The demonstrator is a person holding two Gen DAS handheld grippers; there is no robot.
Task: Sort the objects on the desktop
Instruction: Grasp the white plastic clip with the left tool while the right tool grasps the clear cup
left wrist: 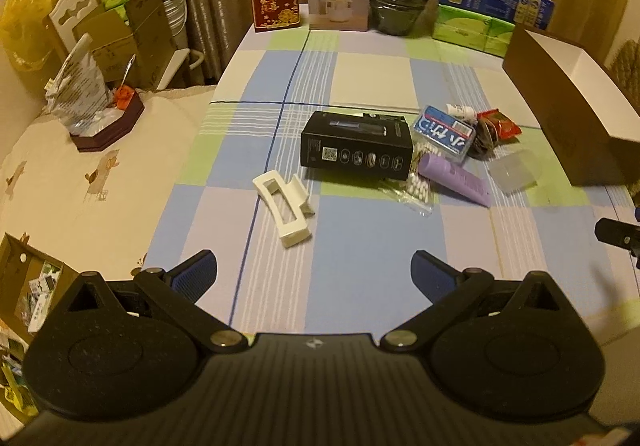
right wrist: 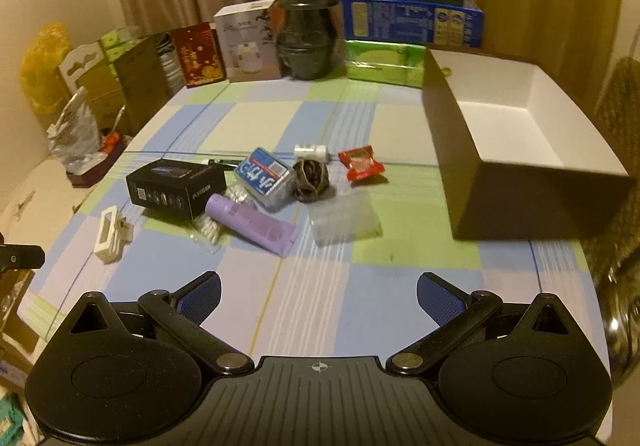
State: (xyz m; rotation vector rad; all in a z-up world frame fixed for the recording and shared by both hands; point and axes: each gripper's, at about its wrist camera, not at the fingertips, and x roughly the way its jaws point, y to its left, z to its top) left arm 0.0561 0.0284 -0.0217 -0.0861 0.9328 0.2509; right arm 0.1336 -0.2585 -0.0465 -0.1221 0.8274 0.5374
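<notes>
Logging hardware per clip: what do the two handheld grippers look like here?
The two look alike. The left gripper and right gripper each have a black ribbed body, two round textured black discs, black link arms with silver rivets, blue ribbed finger pads and a small white crosshair mark. No cables or sleeves show.

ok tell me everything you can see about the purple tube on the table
The purple tube is a soft-looking lilac squeeze tube, matte, with faint print on its side. It lies flat on the checked tablecloth, rounded cap end toward the black box, flat crimped end pointing away from it. Its cap end rests against the bag of cotton swabs. Neither gripper touches it.
</notes>
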